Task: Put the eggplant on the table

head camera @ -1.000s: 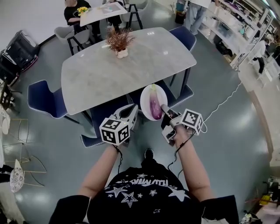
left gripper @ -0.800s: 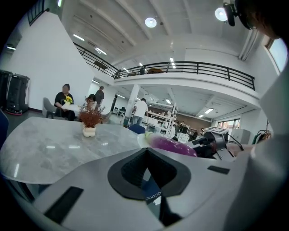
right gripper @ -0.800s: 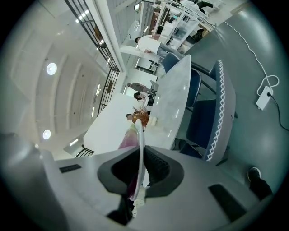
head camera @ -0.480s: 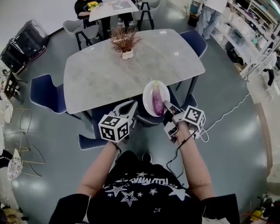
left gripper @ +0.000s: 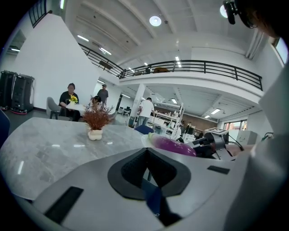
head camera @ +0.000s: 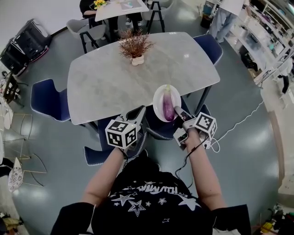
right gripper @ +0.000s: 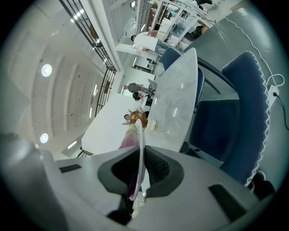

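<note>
A purple eggplant (head camera: 168, 106) lies on a white plate (head camera: 157, 98). My right gripper (head camera: 178, 111) is shut on the plate's near rim and holds it in the air over the near edge of the grey marble table (head camera: 110, 75). In the right gripper view the plate (right gripper: 141, 151) shows edge-on between the jaws, with the eggplant (right gripper: 129, 138) on its left face. My left gripper (head camera: 139, 111) hovers to the plate's left, off the table edge, shut with nothing in it. From the left gripper view the eggplant (left gripper: 174, 145) is to the right, beyond the shut jaws (left gripper: 146, 151).
A potted dry plant (head camera: 134, 48) stands at the table's far middle. Blue chairs sit at the left (head camera: 46, 98), far right (head camera: 209, 46) and under the near edge (head camera: 158, 126). Behind is a second table with a seated person (head camera: 92, 5). Shelving lines the right wall.
The plate with the eggplant has moved forward, from just short of the table to over its near edge. Both grippers have come closer to the table.
</note>
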Demonstrator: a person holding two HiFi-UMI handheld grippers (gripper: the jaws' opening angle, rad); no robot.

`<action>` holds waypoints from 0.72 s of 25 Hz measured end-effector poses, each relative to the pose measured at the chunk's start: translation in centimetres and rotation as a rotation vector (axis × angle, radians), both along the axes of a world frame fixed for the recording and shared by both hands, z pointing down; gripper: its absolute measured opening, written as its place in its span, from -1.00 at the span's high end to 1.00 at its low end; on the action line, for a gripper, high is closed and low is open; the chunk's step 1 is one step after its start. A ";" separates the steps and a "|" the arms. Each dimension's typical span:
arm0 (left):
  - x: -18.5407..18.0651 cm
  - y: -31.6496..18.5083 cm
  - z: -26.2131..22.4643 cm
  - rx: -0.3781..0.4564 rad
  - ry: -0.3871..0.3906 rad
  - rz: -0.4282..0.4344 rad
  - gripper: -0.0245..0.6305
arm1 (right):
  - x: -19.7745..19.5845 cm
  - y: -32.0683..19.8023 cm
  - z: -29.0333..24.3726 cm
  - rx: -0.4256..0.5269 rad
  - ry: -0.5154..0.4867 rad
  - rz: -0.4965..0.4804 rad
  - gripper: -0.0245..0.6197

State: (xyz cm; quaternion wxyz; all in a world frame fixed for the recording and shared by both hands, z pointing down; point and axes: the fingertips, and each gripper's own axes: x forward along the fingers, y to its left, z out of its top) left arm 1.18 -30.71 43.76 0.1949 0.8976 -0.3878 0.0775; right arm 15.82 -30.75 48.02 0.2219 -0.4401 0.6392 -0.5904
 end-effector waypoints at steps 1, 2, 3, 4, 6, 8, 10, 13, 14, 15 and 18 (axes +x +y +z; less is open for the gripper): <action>-0.3 -1.0 -0.1 0.001 -0.001 0.004 0.90 | -0.2 -0.8 -0.1 -0.006 0.001 0.007 0.84; -0.7 -2.0 -0.3 0.005 -0.005 0.010 0.90 | -0.4 -1.7 -0.2 -0.010 0.004 0.011 0.84; -0.9 -3.0 -0.5 0.009 -0.007 0.014 0.90 | -0.5 -2.5 -0.3 -0.013 0.008 0.014 0.84; -1.1 -4.0 -0.7 0.012 -0.005 0.017 0.90 | -0.6 -3.3 -0.5 -0.013 0.014 0.018 0.84; -1.3 -5.7 -1.1 0.014 0.010 0.020 0.90 | -0.6 -4.7 -0.9 -0.008 0.023 0.028 0.84; -1.5 -7.2 -1.4 0.023 0.019 0.025 0.90 | -0.7 -6.1 -1.3 -0.005 0.033 0.038 0.84; -1.7 -8.6 -1.6 0.036 0.021 0.033 0.90 | -1.0 -7.4 -1.4 -0.004 0.046 0.052 0.84; -1.7 -10.0 -0.8 0.038 0.014 0.055 0.90 | -1.4 -9.2 -0.9 -0.015 0.051 0.067 0.84; -1.8 -10.4 -0.3 0.032 0.014 0.061 0.90 | -1.6 -9.7 -0.6 -0.020 0.051 0.070 0.84; -2.0 -10.7 0.2 0.023 0.016 0.063 0.90 | -1.7 -10.1 -0.3 -0.025 0.052 0.073 0.84; -2.9 -11.7 1.2 0.007 0.027 0.059 0.90 | -2.5 -11.4 0.2 -0.036 0.061 0.076 0.84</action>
